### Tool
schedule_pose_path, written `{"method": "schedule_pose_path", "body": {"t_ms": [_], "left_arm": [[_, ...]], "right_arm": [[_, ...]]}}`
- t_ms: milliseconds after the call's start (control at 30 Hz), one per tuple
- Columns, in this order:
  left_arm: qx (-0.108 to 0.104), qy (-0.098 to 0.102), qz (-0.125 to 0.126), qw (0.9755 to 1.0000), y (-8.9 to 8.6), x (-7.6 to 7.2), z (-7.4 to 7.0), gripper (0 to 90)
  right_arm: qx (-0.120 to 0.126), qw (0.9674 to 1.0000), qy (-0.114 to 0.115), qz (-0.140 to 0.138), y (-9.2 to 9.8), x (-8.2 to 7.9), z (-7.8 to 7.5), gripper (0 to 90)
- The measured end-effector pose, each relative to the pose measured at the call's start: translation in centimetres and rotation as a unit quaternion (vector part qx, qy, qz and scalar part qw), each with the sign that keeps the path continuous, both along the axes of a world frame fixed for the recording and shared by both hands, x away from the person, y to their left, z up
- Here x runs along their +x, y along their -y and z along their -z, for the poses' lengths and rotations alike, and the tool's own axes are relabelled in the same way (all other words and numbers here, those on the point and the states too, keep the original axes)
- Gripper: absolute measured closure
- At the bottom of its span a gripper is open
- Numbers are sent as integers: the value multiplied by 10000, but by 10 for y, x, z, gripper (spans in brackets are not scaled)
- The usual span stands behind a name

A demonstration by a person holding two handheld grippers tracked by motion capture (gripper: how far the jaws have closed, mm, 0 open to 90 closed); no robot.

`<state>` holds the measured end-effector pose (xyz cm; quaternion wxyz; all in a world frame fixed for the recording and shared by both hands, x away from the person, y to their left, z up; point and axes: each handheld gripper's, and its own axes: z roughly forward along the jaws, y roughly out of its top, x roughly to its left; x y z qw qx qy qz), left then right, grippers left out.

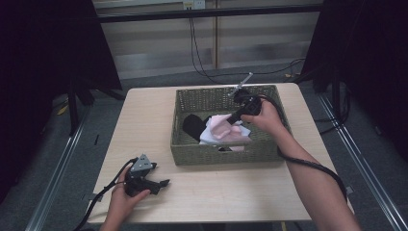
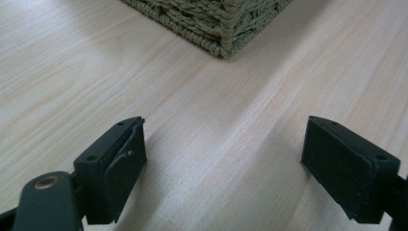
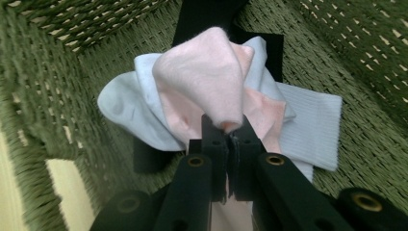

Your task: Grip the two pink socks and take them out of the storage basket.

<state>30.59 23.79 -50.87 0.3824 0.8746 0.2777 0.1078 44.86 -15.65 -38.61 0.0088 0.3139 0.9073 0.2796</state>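
At the near edge of one pale wooden table point(image 1: 144, 125), a person's left hand point(image 1: 120, 199) rests with the left gripper point(image 1: 161, 184) lying low on the bare wood, its two jaws spread wide apart with nothing between them. In the left gripper view the pads point(image 2: 120, 168) stand well apart above the tabletop, and a corner of the basket point(image 2: 221, 29) lies ahead.

Farther in, one green woven basket point(image 1: 192, 103) sits at the middle of the table, near its far edge. The person's right hand point(image 1: 264, 118) reaches over the basket's right rim, and the right gripper point(image 1: 230, 122) points down into it. Its jaws are pressed together on a fold of one pink sock point(image 3: 207, 77), pinched at the tips and drawn up into a peak. The pink sock point(image 1: 222, 126) lies inside the basket, atop the other laundry.

Beneath it lies one pale blue sock point(image 3: 130, 110), spread to both sides, its ribbed cuff showing at the right. Under those, at least one black garment point(image 1: 192, 126) lies on the basket's floor; how many black pieces there are cannot be told.

One black cable trails from each gripper, two in all.
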Motion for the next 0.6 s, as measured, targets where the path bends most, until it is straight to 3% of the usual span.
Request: {"method": "schedule_pose_path", "body": {"t_ms": [333, 600], "left_arm": [[20, 23, 10, 10000, 0, 0, 0, 151], [22, 24, 11, 10000, 0, 0, 0, 151]], "right_arm": [[-7, 9999, 46, -152, 11, -9, -30, 872], [32, 9998, 24, -170, 17, -13, -43, 872]]}}
